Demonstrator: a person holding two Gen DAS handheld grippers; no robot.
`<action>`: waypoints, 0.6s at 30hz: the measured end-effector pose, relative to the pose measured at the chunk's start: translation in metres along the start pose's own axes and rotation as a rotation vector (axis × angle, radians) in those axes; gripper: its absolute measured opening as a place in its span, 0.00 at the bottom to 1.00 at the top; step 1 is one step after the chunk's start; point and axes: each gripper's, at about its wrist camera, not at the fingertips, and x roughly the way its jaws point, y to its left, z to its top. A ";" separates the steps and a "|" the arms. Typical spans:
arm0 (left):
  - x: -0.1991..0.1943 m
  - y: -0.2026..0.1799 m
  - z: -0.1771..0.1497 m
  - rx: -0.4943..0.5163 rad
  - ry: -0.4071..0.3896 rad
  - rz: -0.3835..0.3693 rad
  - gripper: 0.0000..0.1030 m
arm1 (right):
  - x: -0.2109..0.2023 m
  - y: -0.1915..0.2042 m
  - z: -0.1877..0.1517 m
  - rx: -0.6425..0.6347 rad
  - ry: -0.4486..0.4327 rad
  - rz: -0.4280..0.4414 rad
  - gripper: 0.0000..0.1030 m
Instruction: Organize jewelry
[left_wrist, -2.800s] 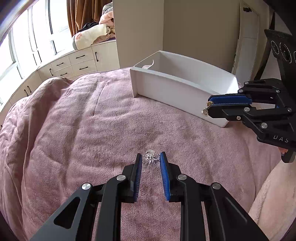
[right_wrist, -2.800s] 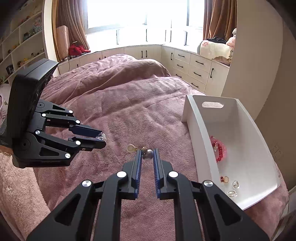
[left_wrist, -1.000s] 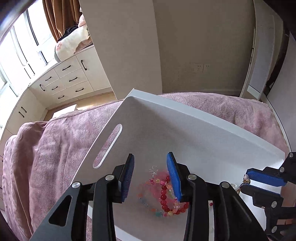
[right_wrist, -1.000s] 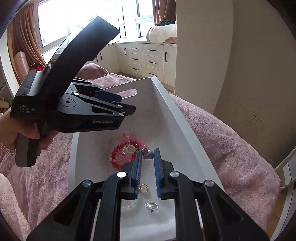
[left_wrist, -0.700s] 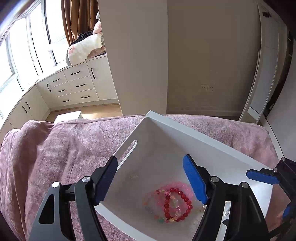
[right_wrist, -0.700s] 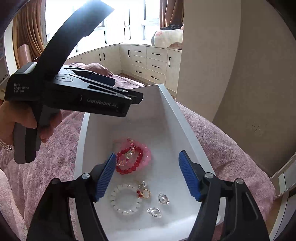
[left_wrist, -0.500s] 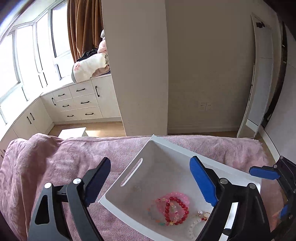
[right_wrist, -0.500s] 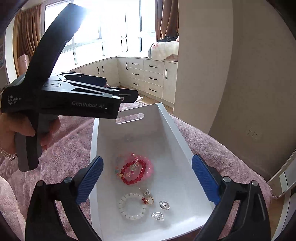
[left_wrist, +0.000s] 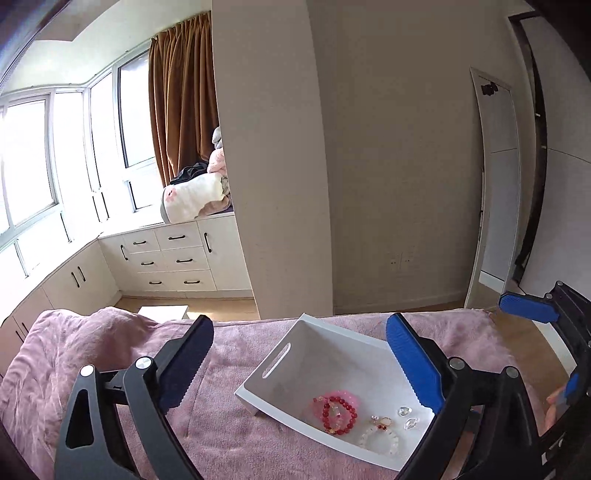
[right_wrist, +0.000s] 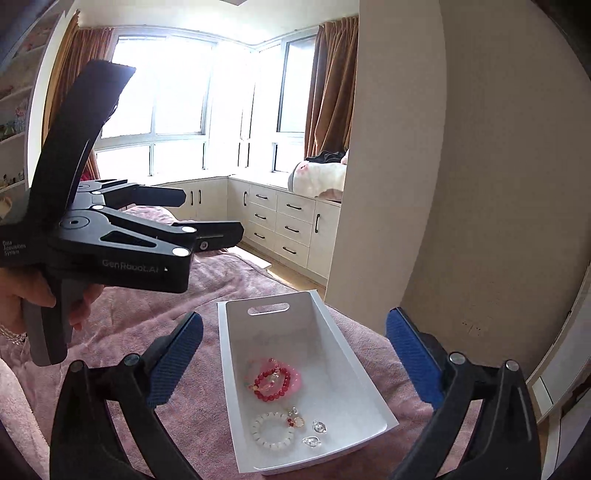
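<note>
A white tray (left_wrist: 284, 354) (right_wrist: 232, 354) sits on the pink bedspread (left_wrist: 110, 354). It holds a red bead bracelet on a pink one (left_wrist: 338, 408) (right_wrist: 273, 380), a white bead bracelet (right_wrist: 273, 430), a gold and red earring (right_wrist: 295, 421) and two clear pieces (right_wrist: 319, 426). My left gripper (left_wrist: 299, 354) is wide open and empty, raised above the tray; it also shows in the right wrist view (right_wrist: 210, 218). My right gripper (right_wrist: 295, 350) is wide open and empty above the tray; its blue pads (left_wrist: 526, 308) show at the right of the left wrist view.
The bed's edge lies just beyond the tray, with wooden floor (left_wrist: 207, 308) below it. A beige pillar (left_wrist: 273, 166) and wall stand behind. White drawers (right_wrist: 284, 221) run under the windows. A mirror (left_wrist: 495, 184) leans at the right.
Both grippers opened over the tray and let their small pieces drop into it. Both have since risen and pulled back, so the tray looks smaller and lower.
</note>
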 end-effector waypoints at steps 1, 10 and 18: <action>-0.009 0.000 -0.005 -0.013 -0.005 0.001 0.97 | -0.008 0.001 -0.002 0.000 -0.016 -0.010 0.95; -0.060 0.001 -0.057 -0.131 -0.024 0.024 0.97 | -0.057 0.004 -0.043 -0.008 -0.095 -0.060 0.95; -0.070 -0.020 -0.104 -0.148 -0.042 0.072 0.97 | -0.057 0.003 -0.085 -0.026 -0.103 -0.052 0.95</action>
